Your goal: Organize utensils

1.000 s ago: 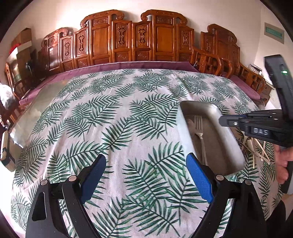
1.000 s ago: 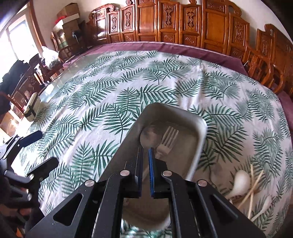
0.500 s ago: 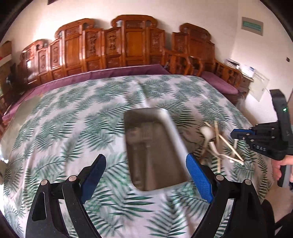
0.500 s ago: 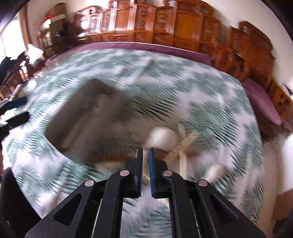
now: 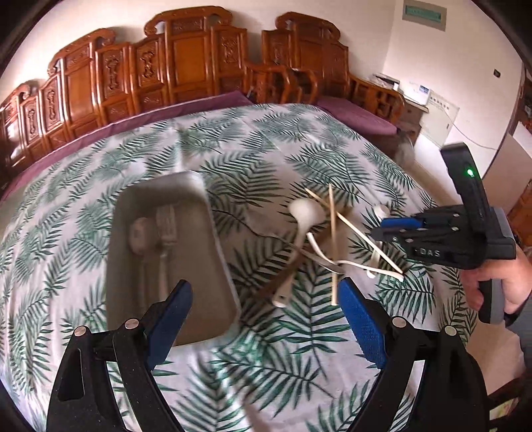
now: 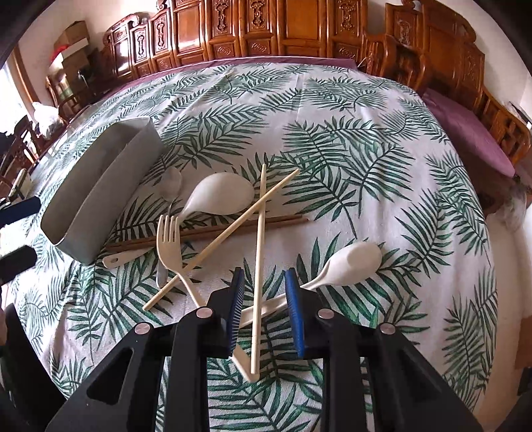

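Note:
A grey metal tray (image 5: 123, 266) (image 6: 99, 186) sits on the palm-leaf tablecloth, holding a spoon (image 5: 138, 232) and a fork (image 5: 165, 229). To its right lies a loose pile: a large cream spoon (image 6: 219, 196), a cream fork (image 6: 171, 246), a second cream spoon (image 6: 349, 262), pale chopsticks (image 6: 259, 239) and brown chopsticks (image 6: 206, 232). My right gripper (image 6: 266, 305) is open just above the pile, its pads either side of a pale chopstick and a spoon handle. My left gripper (image 5: 266, 319) is wide open and empty, near the tray's front end.
Carved wooden chairs (image 6: 266, 30) ring the far side of the table. A purple cloth edge (image 5: 166, 109) borders the table at the back. A small metal spoon (image 6: 173, 186) lies beside the tray. The table's right edge drops off near a wall (image 5: 465, 109).
The right gripper swung from over the tray to the loose pile on the right and opened. The left gripper's view turned right; the tray now sits to its left.

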Demonstrator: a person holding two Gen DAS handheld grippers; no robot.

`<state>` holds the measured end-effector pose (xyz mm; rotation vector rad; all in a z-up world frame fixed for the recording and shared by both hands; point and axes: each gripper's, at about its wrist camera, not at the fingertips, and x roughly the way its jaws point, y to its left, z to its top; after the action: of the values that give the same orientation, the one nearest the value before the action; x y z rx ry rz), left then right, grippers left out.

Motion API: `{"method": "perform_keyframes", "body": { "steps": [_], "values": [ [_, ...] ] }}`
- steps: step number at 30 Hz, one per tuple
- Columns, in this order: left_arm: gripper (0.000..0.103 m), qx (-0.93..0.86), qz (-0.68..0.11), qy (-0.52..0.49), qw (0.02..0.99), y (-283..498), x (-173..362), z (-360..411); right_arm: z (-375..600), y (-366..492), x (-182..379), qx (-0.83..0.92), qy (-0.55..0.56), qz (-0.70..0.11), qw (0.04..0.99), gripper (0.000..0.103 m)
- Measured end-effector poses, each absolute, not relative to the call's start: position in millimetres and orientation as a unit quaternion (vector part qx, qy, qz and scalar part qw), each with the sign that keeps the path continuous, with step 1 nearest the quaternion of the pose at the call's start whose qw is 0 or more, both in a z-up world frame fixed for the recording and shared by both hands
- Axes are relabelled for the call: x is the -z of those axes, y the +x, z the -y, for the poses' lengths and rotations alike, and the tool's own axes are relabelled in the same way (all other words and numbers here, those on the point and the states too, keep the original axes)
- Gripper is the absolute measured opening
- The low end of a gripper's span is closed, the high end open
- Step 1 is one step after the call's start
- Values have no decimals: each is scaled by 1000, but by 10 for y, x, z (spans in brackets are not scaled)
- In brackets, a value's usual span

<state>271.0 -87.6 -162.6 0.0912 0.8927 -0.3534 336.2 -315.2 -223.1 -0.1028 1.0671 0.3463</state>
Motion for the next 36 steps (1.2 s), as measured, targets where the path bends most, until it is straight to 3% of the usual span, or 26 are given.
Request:
{"method": "perform_keyframes", "body": {
  "steps": [7,12,20,22,36],
  "values": [
    [86,171,-444,49,878,2787,1765,1066,3055,3519,2351,-178,-72,-526,829,20],
    [85,160,-446,57,879,2947,1815,1191,3032,3569,2443,-164,-83,-536,824,6],
    [65,143,-483,28,863,3312,1929,1248,3153,3399,2298,-141,-37,-497,855,6],
    [55,136,-489,25,861,3386,1954,1273,3165,3335,2209,-134,-36,-481,866,6],
    [38,111,-532,30,839,3673,2148,1495,3498,3342,2075,-80,-13,-443,893,6]
  ]
}}
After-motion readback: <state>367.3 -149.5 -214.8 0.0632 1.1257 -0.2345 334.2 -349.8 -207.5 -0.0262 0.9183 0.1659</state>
